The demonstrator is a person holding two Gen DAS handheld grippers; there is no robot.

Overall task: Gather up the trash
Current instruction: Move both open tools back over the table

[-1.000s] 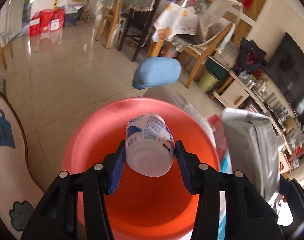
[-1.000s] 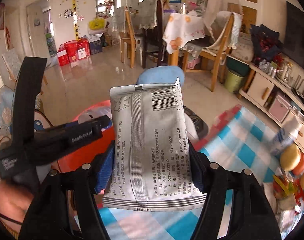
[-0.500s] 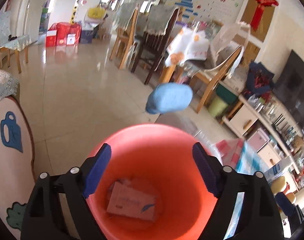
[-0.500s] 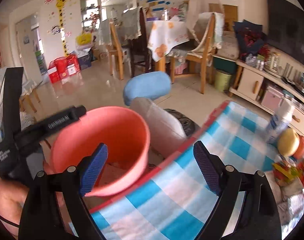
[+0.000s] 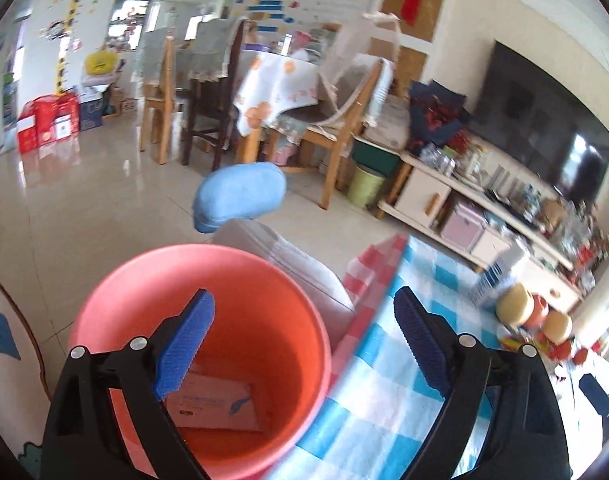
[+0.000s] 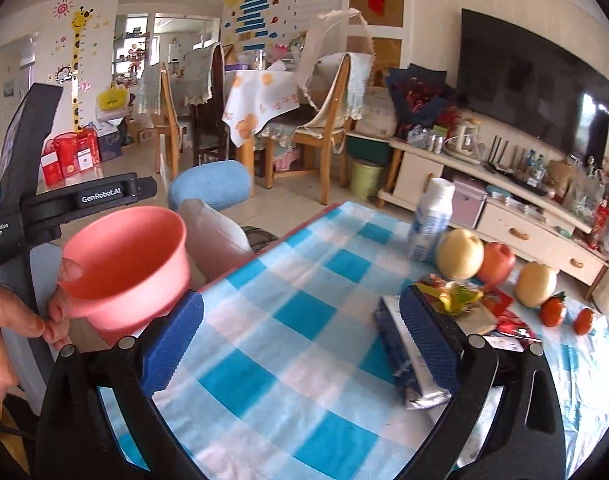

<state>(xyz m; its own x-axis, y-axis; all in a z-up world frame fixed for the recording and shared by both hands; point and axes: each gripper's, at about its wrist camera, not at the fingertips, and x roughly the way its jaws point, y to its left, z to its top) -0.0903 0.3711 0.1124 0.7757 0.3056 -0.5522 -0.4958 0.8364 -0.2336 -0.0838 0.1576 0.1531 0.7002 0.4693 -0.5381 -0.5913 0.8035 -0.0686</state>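
An orange-pink bucket (image 5: 116,304) stands beside the table's left edge, with a pink carton (image 5: 216,402) lying at its bottom. My left gripper (image 5: 300,300) hangs above the bucket's right rim, its jaws opening with nothing between them. Over the blue-checked tablecloth (image 6: 304,280), my right gripper (image 6: 302,298) is also opening and empty. A blue and silver wrapper (image 6: 400,356) lies by its right finger. Colourful wrappers (image 6: 452,292) and a white bottle (image 6: 430,220) sit farther back. In the right wrist view a hand (image 6: 8,320) holds the left gripper's handle beside the bucket (image 6: 124,256).
Two pears (image 6: 460,254), a round orange fruit (image 6: 496,262) and small tangerines (image 6: 552,310) rest on the table's far right. A blue cushioned stool (image 5: 240,194) and a grey seat back (image 5: 288,256) stand behind the bucket. Dining chairs and a TV cabinet lie beyond.
The left gripper let go of the white tub over the bucket and the right let go of the grey packet. Both jaws widened, and both views swung right toward the table.
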